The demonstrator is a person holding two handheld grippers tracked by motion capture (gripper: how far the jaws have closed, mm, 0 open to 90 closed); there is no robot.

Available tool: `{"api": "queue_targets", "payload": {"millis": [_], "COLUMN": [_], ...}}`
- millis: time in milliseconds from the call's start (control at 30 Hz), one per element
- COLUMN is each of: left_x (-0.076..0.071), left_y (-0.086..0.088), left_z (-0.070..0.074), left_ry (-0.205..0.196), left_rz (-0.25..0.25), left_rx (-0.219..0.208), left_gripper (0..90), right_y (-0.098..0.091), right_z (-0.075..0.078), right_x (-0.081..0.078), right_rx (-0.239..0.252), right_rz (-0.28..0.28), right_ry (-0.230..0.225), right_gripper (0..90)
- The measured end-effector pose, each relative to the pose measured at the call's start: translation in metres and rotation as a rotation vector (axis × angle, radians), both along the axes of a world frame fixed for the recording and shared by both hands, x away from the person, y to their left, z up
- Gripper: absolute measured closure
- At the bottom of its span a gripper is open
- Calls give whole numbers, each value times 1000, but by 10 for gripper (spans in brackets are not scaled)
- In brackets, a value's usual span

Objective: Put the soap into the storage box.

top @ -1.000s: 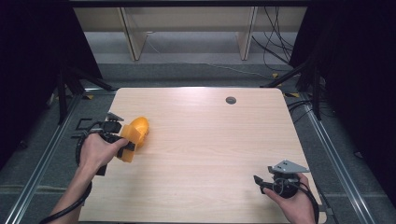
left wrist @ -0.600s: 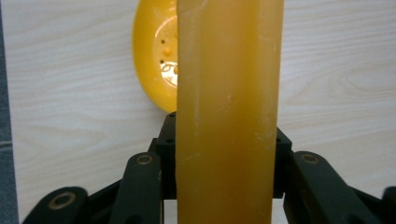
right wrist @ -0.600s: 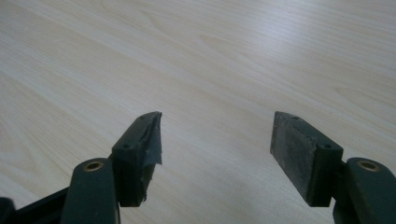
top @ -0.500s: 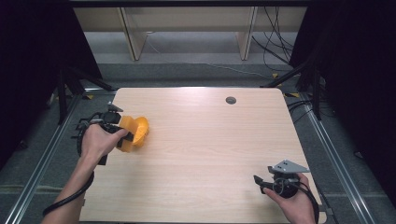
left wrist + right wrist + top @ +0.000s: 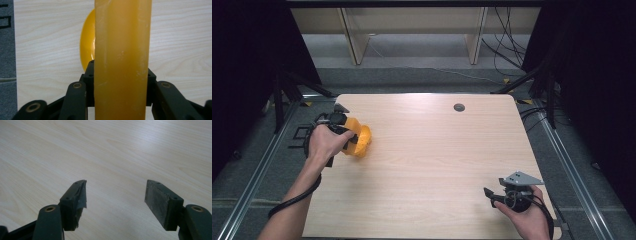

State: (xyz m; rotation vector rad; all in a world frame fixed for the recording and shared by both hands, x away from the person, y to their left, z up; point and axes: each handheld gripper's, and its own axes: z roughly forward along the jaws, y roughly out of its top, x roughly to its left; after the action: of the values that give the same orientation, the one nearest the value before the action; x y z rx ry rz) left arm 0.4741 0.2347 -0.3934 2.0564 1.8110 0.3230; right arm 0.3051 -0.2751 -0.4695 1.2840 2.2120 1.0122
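Orange plastic object (image 5: 359, 140) at worktop (image 5: 432, 165) left edge, clamped in left claw (image 5: 343, 131); left gripper view has its flat orange bar (image 5: 122, 60) between both jaws with a rounded part behind it. Exact type unclear. Right claw (image 5: 492, 196) sits near the right front corner, jaws apart, holding nothing (image 5: 116, 195)

No readable text, label, brand or number stands on anything here; the dark marks on the grey floor mat (image 5: 6, 20) beside the table are too cropped to read.
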Motion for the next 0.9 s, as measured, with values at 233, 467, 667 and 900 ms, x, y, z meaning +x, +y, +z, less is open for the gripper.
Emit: {"api": "queue_targets", "payload": {"millis": [233, 467, 667, 900], "left_x": [11, 18, 22, 27], "left_y": [-1, -2, -3, -3], "left_z": [-4, -10, -12, -16], "left_ry": [4, 22, 18, 28], "left_rz": [-1, 9, 6, 9], "left_rx": [15, 23, 24, 34], "left_gripper": [606, 606, 606, 606], "right_y": [-1, -1, -1, -1], "right_z": [0, 0, 0, 0], "right_x": [0, 0, 0, 0], "right_rx": [-15, -18, -14, -15], "right_rz": [1, 2, 1, 2], "right_ry": [-17, -6, -15, -14], "right_gripper": [343, 343, 343, 343]}}
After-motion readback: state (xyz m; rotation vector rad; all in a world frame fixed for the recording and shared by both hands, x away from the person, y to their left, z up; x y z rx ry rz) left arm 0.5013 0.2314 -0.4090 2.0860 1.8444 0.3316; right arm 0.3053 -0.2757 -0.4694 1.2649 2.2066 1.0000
